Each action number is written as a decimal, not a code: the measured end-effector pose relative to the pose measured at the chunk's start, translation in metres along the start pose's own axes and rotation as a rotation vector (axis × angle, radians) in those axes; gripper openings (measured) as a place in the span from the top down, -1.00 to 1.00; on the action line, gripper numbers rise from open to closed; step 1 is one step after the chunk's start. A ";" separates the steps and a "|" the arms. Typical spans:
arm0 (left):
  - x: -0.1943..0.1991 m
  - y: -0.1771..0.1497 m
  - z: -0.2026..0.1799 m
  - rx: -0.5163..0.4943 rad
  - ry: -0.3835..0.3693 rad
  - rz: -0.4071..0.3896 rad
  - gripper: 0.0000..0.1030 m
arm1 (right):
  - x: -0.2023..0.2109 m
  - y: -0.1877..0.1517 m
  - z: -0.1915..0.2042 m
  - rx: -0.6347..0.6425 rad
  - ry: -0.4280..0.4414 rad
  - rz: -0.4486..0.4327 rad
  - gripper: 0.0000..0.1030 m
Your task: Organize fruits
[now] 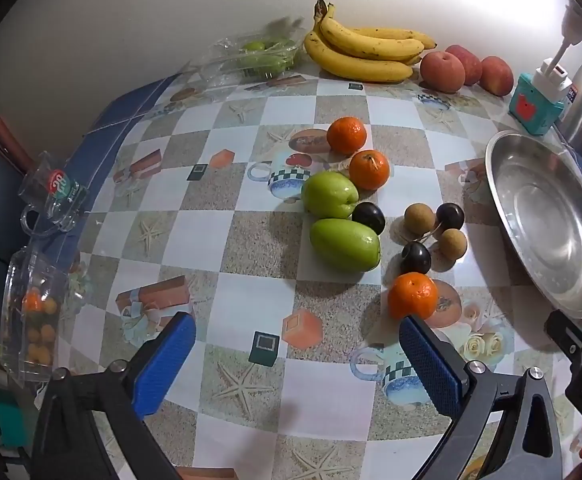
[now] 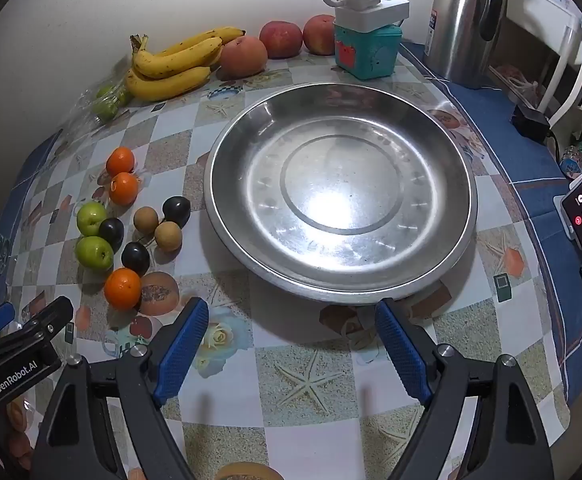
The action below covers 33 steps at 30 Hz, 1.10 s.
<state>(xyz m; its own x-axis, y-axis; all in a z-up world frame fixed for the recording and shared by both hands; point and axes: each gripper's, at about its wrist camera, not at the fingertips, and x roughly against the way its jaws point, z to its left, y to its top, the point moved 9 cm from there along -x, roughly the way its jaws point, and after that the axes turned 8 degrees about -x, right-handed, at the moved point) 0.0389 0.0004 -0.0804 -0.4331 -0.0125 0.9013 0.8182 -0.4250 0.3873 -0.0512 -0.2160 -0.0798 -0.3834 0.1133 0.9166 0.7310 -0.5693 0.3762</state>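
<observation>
The loose fruit lies in a cluster on the checked surface (image 1: 251,240), to the left of the empty steel dish (image 2: 457,168), and nothing is in the dish yet. The left gripper (image 1: 297,364) hangs low over the near edge, its blue fingers (image 1: 163,364) spread as wide as they go with only bare cloth between them. The nearest piece is a tangerine (image 1: 413,295) — it sits just beyond the tip of the left gripper's right-hand finger, ahead and slightly to the right, not centred in the gap. Behind it come three dark plums (image 1: 415,258), some brown longans (image 1: 419,219), two green fruits (image 1: 345,245) and two more tangerines (image 1: 369,169). The nearer green fruit lies with its long axis running roughly left to right across the view. The right gripper (image 2: 291,350) points at the dish, whose near rim sits just ahead of its fingers, also spread and empty; the cluster lies well off to its left. So the left hand is likely the nearer one for a first pick — a small shift right would put the tangerine between its fingers. Bananas (image 1: 367,50) and apples (image 1: 442,71) rest by the far wall, well apart from both grippers.
</observation>
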 end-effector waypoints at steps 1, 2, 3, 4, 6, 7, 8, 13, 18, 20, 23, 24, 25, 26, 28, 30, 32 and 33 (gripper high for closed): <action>0.000 0.001 0.000 0.000 0.004 -0.001 -1.00 | 0.000 0.000 0.000 -0.002 0.004 0.001 -0.67; 0.000 0.001 -0.001 0.000 0.007 -0.002 -1.00 | 0.000 0.000 0.000 -0.001 0.001 -0.001 -0.67; 0.005 0.004 -0.008 0.000 0.009 -0.003 -1.00 | 0.000 0.000 0.000 -0.001 0.000 -0.002 -0.67; 0.005 0.005 -0.008 0.001 0.007 -0.002 -1.00 | 0.001 0.000 0.000 -0.001 0.001 -0.002 -0.67; 0.007 0.006 -0.011 0.004 0.007 -0.003 -1.00 | 0.001 0.000 0.001 -0.001 0.001 -0.003 -0.67; 0.008 0.006 -0.012 0.006 0.003 -0.005 -1.00 | 0.001 0.000 0.001 -0.002 0.001 -0.003 -0.67; 0.007 0.007 -0.011 0.009 -0.002 -0.004 -1.00 | 0.001 0.000 0.001 -0.002 0.001 -0.003 -0.67; 0.006 0.004 -0.002 0.010 -0.028 -0.014 -1.00 | -0.001 0.001 -0.001 -0.004 0.000 -0.001 -0.67; 0.006 0.003 -0.002 0.010 -0.027 -0.016 -1.00 | 0.000 0.001 0.001 0.000 -0.001 -0.003 -0.67; 0.004 0.003 -0.002 0.010 -0.027 -0.017 -1.00 | 0.000 0.001 0.001 0.000 -0.001 -0.004 -0.67; 0.004 0.003 -0.002 0.009 -0.027 -0.017 -1.00 | 0.000 0.001 0.001 -0.001 -0.001 -0.004 -0.67; 0.004 0.003 -0.002 0.009 -0.027 -0.017 -1.00 | 0.000 0.001 0.001 -0.001 -0.001 -0.003 -0.67; 0.005 0.004 -0.002 0.009 -0.027 -0.017 -1.00 | 0.000 0.001 0.001 0.000 -0.001 -0.004 -0.67; 0.005 0.004 -0.002 0.009 -0.027 -0.017 -1.00 | 0.000 0.001 0.001 0.000 -0.001 -0.004 -0.67; 0.004 0.004 -0.001 0.009 -0.027 -0.018 -1.00 | 0.000 0.000 0.001 0.000 -0.001 -0.004 -0.67; 0.004 0.003 -0.001 0.009 -0.027 -0.019 -1.00 | 0.000 0.000 0.001 0.000 -0.001 -0.003 -0.67; 0.004 0.003 -0.001 0.008 -0.027 -0.019 -1.00 | 0.000 0.000 0.001 0.000 -0.002 -0.004 -0.67; 0.004 0.003 -0.001 0.008 -0.027 -0.019 -1.00 | 0.000 0.000 0.001 0.000 -0.002 -0.004 -0.67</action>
<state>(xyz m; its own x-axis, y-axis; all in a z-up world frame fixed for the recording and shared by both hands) 0.0395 -0.0020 -0.0758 -0.4383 0.0202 0.8986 0.8129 -0.4176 0.4059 -0.0504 -0.2154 -0.0797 -0.3853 0.1168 0.9154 0.7296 -0.5688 0.3797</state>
